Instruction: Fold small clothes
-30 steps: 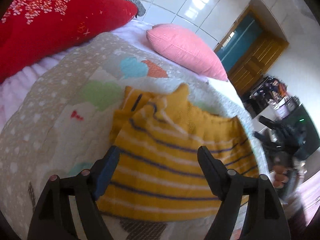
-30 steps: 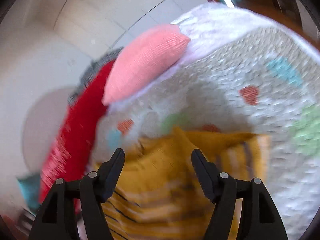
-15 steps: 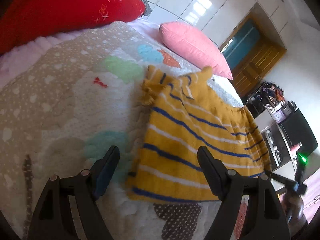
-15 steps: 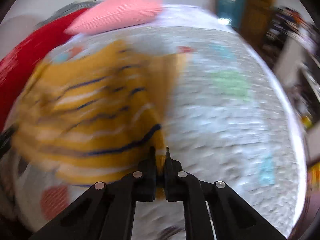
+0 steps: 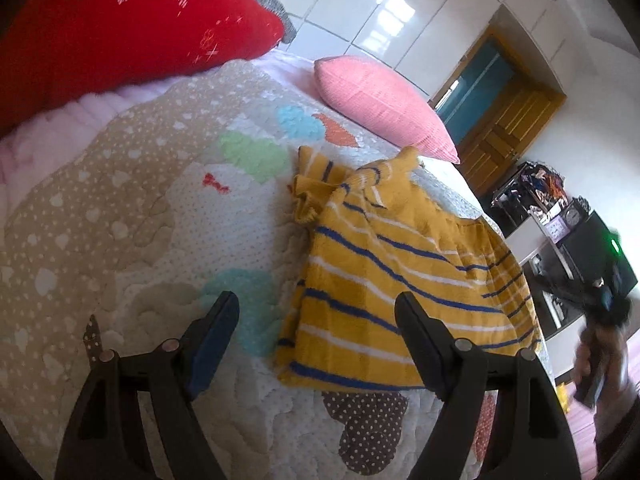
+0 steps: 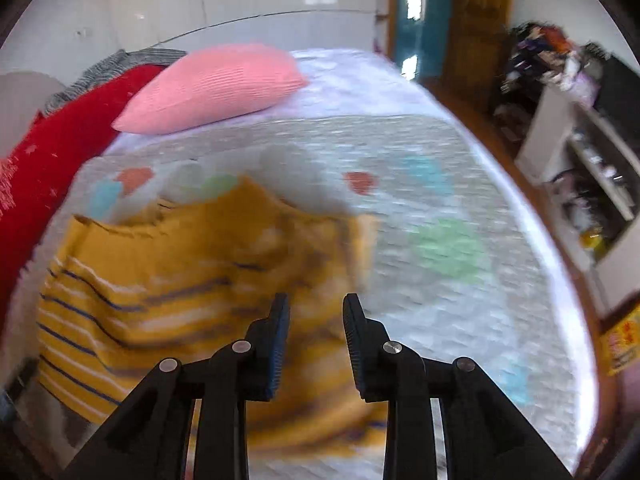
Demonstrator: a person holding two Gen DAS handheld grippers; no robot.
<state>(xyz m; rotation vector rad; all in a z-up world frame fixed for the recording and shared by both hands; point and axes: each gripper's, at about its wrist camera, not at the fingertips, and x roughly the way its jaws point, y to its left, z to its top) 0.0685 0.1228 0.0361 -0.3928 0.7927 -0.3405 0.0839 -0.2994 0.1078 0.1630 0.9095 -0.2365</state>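
1. Left tool (image 5: 316,316) hangs with its jaws spread wide and nothing between them, low over the quilt (image 5: 132,208) just left of the yellow striped garment (image 5: 400,280); it looks placed to take the garment's near left edge.
2. Right tool (image 6: 316,320) has just been opening its jaws; they stand part open, gripping nothing, above the garment's right side (image 6: 180,272), probably because it has let a folded edge go.
3. Garment lies on the bed, partly folded and rumpled at its far end, near the pink pillow (image 5: 380,104), with the red pillow (image 5: 120,24) far left.
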